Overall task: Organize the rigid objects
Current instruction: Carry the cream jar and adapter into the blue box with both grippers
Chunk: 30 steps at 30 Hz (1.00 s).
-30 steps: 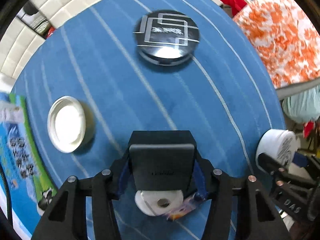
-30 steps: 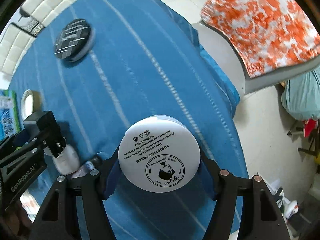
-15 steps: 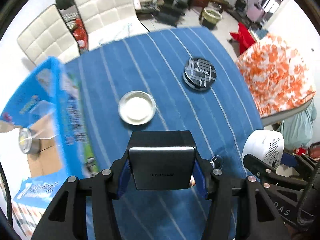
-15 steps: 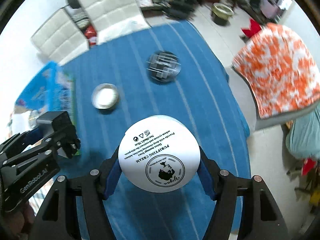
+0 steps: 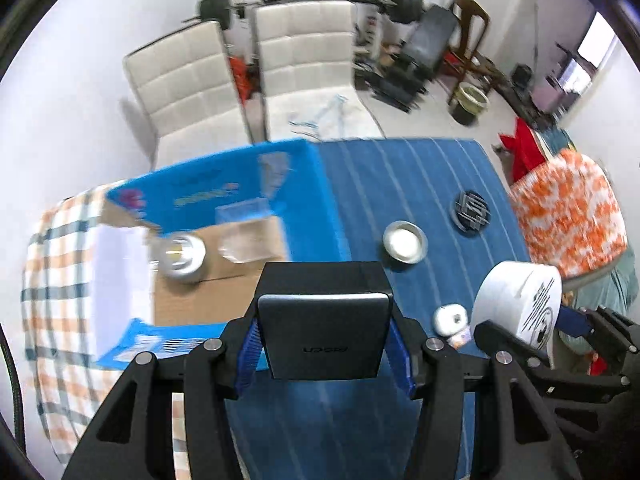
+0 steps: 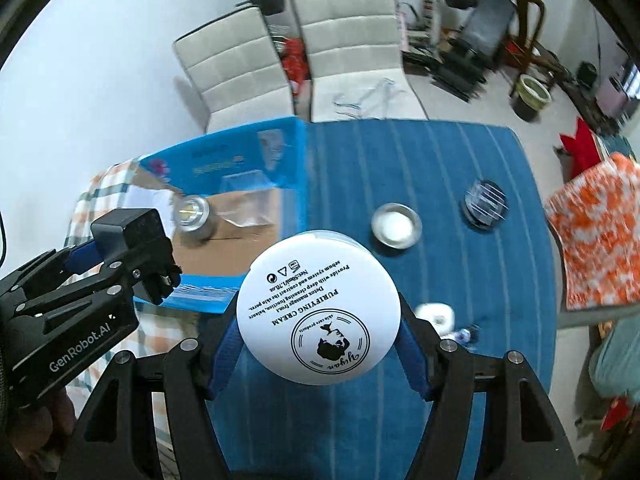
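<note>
My left gripper (image 5: 324,338) is shut on a black rectangular box (image 5: 323,320), held high above the blue striped table (image 5: 400,176). My right gripper (image 6: 318,340) is shut on a white round cream jar (image 6: 318,312), also held high; the jar shows at the right of the left wrist view (image 5: 518,304). The left gripper with the black box appears at the left of the right wrist view (image 6: 132,248). An open blue cardboard box (image 5: 224,208) stands at the table's left with a silver tin (image 5: 180,254) and a clear container (image 5: 244,232) inside.
On the table lie a silver round dish (image 5: 404,240), a black patterned round tin (image 5: 472,210), and a small white roll (image 5: 450,318). Two white chairs (image 5: 240,76) stand behind the table. An orange floral cloth (image 5: 568,216) is at the right. A checked cloth (image 5: 60,264) lies left.
Both grippers have risen and tilted up from the table, each still holding its object. The cardboard box, the chairs and the room have come into view.
</note>
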Each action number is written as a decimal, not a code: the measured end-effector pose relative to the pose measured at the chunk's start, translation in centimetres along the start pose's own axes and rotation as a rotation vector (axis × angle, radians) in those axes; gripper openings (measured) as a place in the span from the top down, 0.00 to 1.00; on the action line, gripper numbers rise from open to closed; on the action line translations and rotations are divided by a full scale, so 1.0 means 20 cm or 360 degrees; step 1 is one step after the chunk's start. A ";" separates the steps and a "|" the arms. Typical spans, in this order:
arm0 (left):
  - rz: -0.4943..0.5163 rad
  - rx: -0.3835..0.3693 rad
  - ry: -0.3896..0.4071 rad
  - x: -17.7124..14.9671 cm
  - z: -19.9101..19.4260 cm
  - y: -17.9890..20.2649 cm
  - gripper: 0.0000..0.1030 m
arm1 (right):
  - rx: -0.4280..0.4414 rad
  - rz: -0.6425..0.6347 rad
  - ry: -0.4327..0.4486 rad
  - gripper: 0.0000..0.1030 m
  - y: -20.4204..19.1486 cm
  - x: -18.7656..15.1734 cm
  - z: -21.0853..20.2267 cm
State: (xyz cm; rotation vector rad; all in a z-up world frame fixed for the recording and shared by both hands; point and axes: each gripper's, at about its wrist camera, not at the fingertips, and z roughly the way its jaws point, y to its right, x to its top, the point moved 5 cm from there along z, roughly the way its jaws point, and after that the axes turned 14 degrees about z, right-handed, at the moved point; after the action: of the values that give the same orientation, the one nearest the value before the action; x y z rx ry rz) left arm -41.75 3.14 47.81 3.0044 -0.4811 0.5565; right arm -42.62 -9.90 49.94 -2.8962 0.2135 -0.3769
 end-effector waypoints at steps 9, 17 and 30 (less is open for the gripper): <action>-0.0157 0.0134 0.0023 -0.14 -0.15 -0.45 0.50 | 0.0018 -0.0132 0.0033 0.32 -0.41 -0.03 0.01; -0.0192 0.0175 0.0046 -0.20 -0.24 -0.70 0.50 | 0.0006 -0.0129 0.0055 0.32 -0.53 -0.02 0.01; -0.0221 0.0102 -0.0172 -0.30 0.09 -0.94 0.50 | -0.0063 0.0030 -0.0283 0.32 -0.50 0.07 0.68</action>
State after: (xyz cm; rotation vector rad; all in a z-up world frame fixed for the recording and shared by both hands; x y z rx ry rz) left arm -40.51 22.62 44.17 3.1095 -0.2611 0.4094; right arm -36.44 2.16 39.68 -2.9425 0.2213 -0.1115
